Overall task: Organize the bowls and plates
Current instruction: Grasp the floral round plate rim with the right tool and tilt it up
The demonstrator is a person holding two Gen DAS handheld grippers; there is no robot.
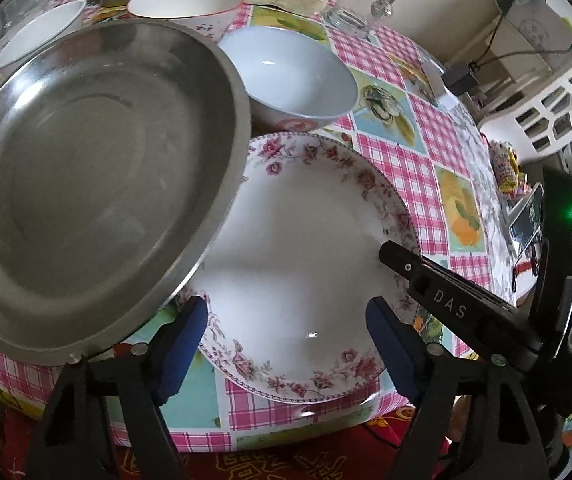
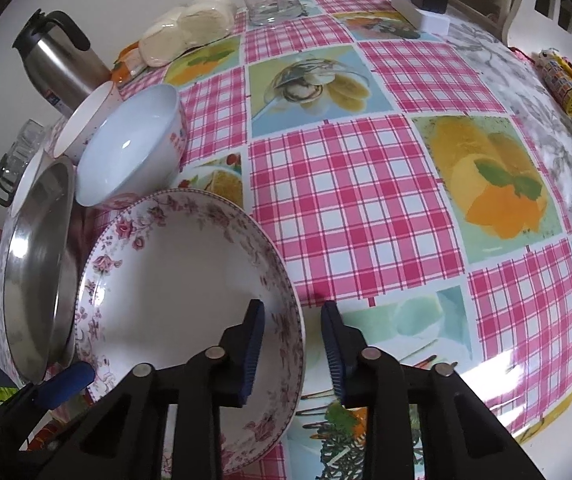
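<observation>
A pink checked tablecloth [image 2: 357,200] covered the table. Near its front edge lay a floral plate [image 2: 190,280], with a steel plate [image 1: 94,160] overlapping its left rim and a white bowl [image 1: 293,72] just behind. The right gripper [image 2: 291,344] straddled the floral plate's right rim, jaws narrow but not visibly clamped, apparently to lift it. The left gripper [image 1: 286,344] hung spread above the plate, holding nothing.

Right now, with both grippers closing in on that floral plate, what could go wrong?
1. The right gripper straddles only the thin rim of the floral plate; a shallow pinch could let it slip.
2. The steel pan overlaps the plate's edge, so lifting may drag or tip it.
3. The white bowl sits close behind; a shifting pan might knock it.
</observation>
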